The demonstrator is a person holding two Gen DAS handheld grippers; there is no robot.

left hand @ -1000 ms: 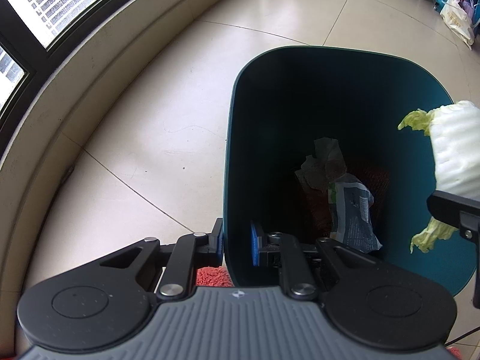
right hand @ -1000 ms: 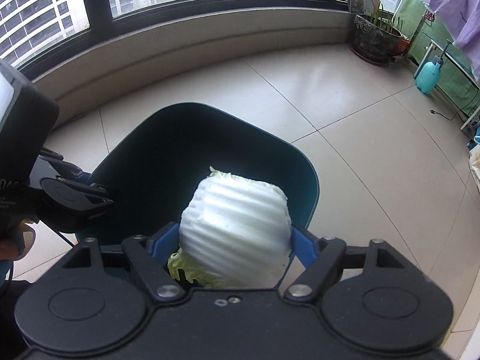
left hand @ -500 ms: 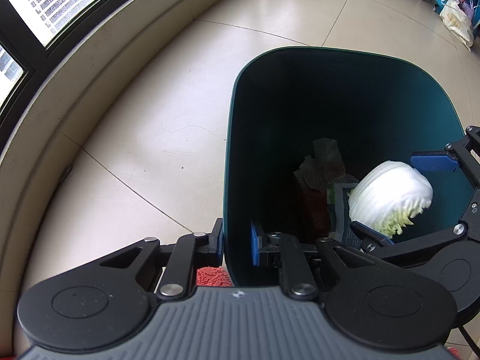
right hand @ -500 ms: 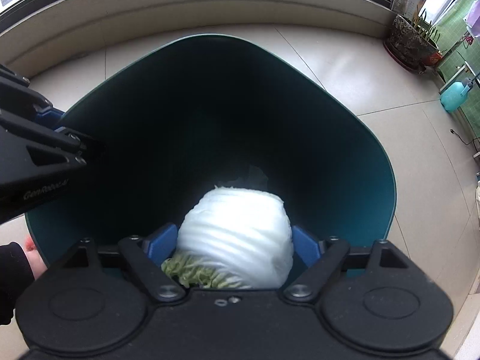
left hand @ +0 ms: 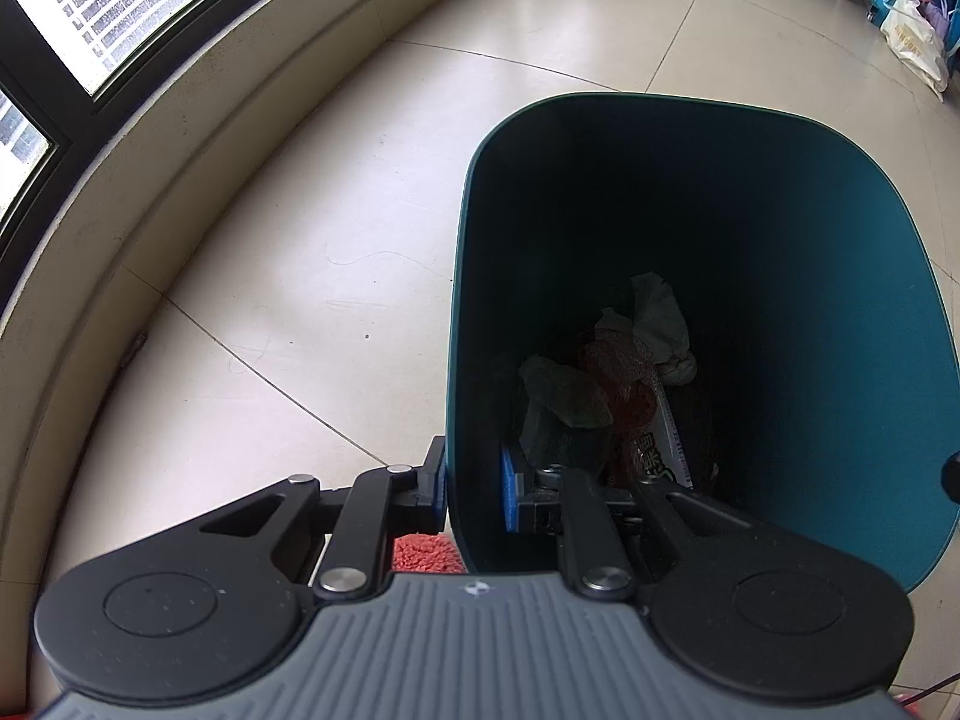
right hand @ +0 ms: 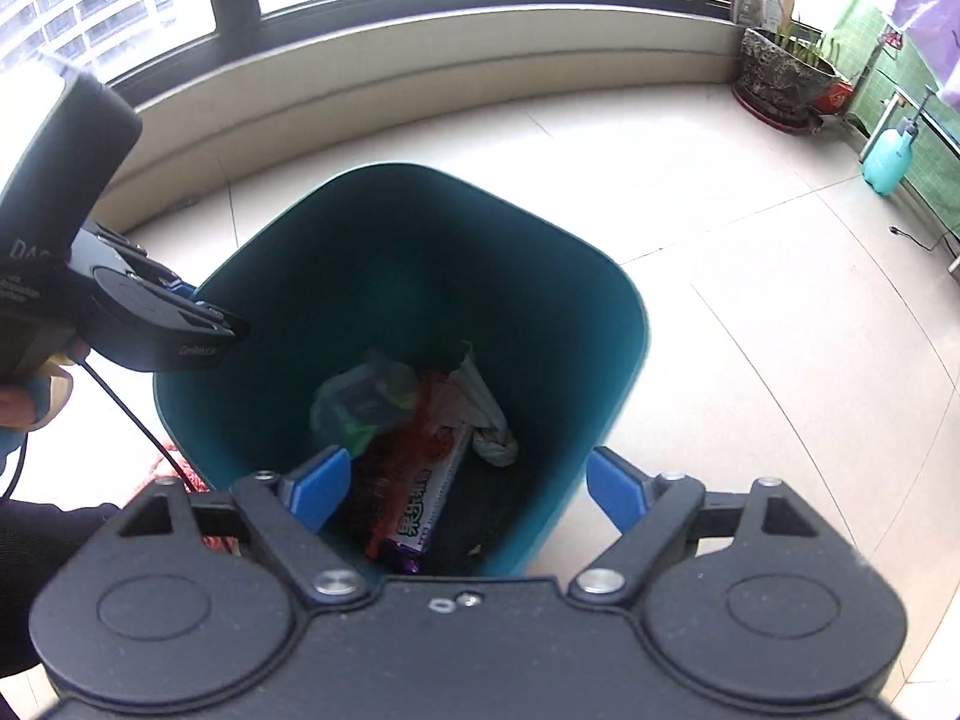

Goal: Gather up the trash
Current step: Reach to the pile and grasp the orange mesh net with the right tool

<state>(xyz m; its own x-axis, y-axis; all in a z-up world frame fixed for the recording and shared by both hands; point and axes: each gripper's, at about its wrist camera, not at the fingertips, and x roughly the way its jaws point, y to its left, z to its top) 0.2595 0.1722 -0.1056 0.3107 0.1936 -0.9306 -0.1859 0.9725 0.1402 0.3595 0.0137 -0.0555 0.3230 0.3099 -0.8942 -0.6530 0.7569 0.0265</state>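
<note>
A teal trash bin [left hand: 660,99] stands on the tiled floor. My left gripper [left hand: 474,486] is shut on its near wall, one pad inside and one outside. In the right wrist view the left gripper [right hand: 231,330] sits at the bin [right hand: 420,240] rim on the left. Above the bin mouth my right gripper [right hand: 468,483] is open and its jaws are opening, with nothing between them. At the bottom lie a pale green cabbage piece [right hand: 360,402], a snack wrapper [right hand: 426,510], red netting [left hand: 624,354] and crumpled tissue [left hand: 660,324].
A curved window ledge [left hand: 198,138] runs behind and left of the bin. A potted plant [right hand: 780,78] and a teal spray bottle [right hand: 888,162] stand far right. A white bag [left hand: 918,48] sits by blue furniture. A red mat [left hand: 420,552] lies under the bin's near side.
The right gripper carried the cabbage over the bin, dipped in and let it go. The cabbage now lies at the bottom, and the right gripper has pulled back up. The left gripper held still.
</note>
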